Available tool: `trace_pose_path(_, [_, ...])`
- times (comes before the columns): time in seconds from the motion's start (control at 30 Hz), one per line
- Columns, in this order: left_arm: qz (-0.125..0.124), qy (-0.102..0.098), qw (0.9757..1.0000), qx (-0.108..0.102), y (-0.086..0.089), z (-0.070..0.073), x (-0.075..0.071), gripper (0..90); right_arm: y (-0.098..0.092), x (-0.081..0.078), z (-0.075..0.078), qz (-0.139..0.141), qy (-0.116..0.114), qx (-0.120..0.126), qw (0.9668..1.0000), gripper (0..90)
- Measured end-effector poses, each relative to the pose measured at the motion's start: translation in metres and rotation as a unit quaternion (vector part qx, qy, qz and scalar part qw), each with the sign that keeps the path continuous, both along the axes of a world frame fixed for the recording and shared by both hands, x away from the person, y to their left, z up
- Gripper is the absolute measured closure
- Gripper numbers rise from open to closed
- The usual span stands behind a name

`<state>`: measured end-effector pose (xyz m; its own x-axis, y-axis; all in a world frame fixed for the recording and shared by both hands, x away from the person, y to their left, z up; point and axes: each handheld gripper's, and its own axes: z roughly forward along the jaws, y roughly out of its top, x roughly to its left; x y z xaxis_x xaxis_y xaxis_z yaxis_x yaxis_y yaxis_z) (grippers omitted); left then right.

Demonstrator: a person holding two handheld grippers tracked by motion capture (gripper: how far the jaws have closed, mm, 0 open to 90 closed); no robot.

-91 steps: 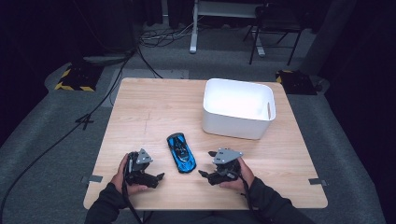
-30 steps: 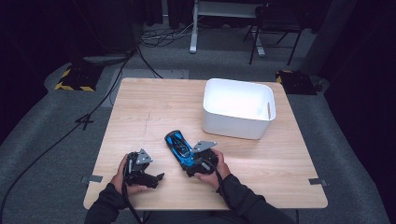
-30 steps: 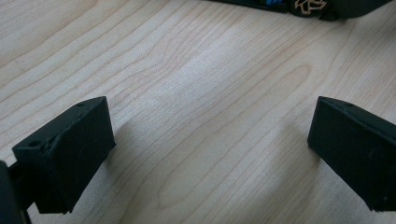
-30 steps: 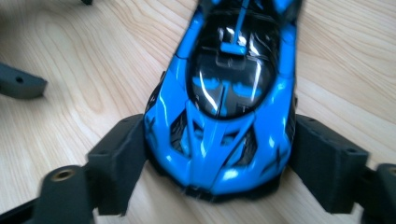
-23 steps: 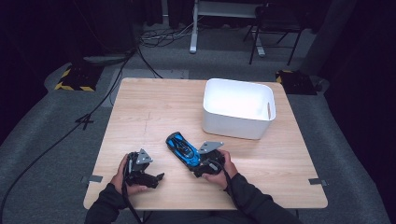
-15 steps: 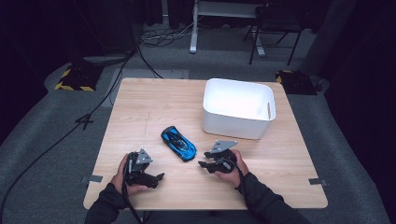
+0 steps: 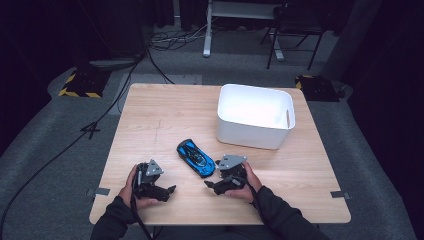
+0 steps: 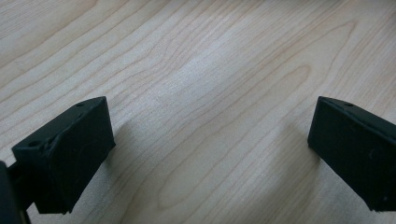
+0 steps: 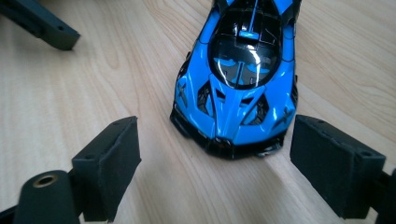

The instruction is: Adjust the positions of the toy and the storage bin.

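car (image 9: 240, 74) looks small, light, hard and shiny, so it may slip. right gripper (image 9: 215, 163) just opened wide, empty; grab the car's sides. left gripper (image 8: 210, 154) is wide, empty.

right claw (image 7: 214, 185): jaws just opened, backed off | toy car (image 7: 196, 157): released, turned, lying farther up the table

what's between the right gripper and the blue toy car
Nothing: in the right gripper view only bare table separates the open right gripper from the blue toy car.
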<state>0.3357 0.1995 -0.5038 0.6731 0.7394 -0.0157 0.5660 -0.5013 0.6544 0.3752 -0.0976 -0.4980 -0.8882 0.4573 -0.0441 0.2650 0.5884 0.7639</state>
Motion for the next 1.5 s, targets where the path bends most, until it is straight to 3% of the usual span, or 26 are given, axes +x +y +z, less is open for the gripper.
trace_pose_path(0.07, [0.000, 0.000, 1.0000, 0.000, 0.000, 0.000, 0.000, 0.5, 0.003, 0.000, -0.001, -0.003, -0.002, -0.002, 1.0000, 16.7])
trace_pose_path(0.1, [0.000, 0.000, 1.0000, 0.000, 0.000, 0.000, 0.000, 0.5, 0.009, 0.001, -0.003, -0.017, -0.016, -0.007, 0.9997, 16.0])
trace_pose_path(0.33, [0.000, 0.000, 1.0000, 0.000, 0.000, 0.000, 0.000, 0.5, 0.024, 0.012, 0.001, -0.048, -0.022, -0.002, 0.9986, 15.9])
trace_pose_path(0.43, [0.001, 0.000, 1.0000, 0.000, 0.000, 0.000, 0.000, 0.5, 0.031, 0.018, 0.000, -0.057, -0.015, -0.021, 0.9980, 15.4])
trace_pose_path(0.53, [0.002, 0.001, 1.0000, -0.001, 0.000, 0.000, 0.000, 0.5, 0.036, 0.024, -0.001, -0.061, 0.000, -0.019, 0.9980, 13.3])
trace_pose_path(0.63, [0.000, 0.000, 1.0000, 0.000, 0.000, 0.000, 0.000, 0.5, 0.038, 0.029, -0.005, -0.061, 0.003, -0.035, 0.9975, 5.6])
trace_pose_path(0.67, [0.000, 0.000, 1.0000, 0.000, 0.000, 0.000, 0.000, 0.5, 0.038, 0.033, -0.007, -0.065, 0.026, -0.022, 0.9973, 7.3])
trace_pose_path(0.73, [0.000, 0.000, 1.0000, 0.000, 0.000, 0.000, 0.000, 0.5, 0.037, 0.034, -0.007, -0.059, 0.028, -0.020, 0.9977, 10.2])
trace_pose_path(0.8, [0.000, 0.000, 1.0000, 0.000, 0.000, 0.000, 0.000, 0.5, 0.036, 0.033, -0.006, -0.038, 0.023, -0.014, 0.9989, 21.2])
trace_pose_path(0.87, [0.000, 0.000, 1.0000, 0.000, 0.000, 0.000, 0.000, 0.5, 0.037, 0.032, -0.005, -0.037, 0.024, -0.012, 0.9989, 21.3])
trace_pose_path(1.0, [0.000, 0.000, 1.0000, 0.000, 0.000, 0.000, 0.000, 0.5, 0.034, 0.034, -0.005, -0.030, 0.026, -0.018, 0.9990, 22.3])
trace_pose_path(1.2, [0.001, 0.000, 1.0000, 0.000, 0.000, 0.000, 0.000, 0.5, 0.019, 0.032, -0.003, -0.045, 0.033, -0.016, 0.9983, 25.0])
trace_pose_path(1.5, [0.001, -0.001, 1.0000, 0.000, 0.000, 0.000, 0.000, 0.5, -0.031, 0.017, -0.002, -0.035, 0.032, -0.019, 0.9987, 26.4])
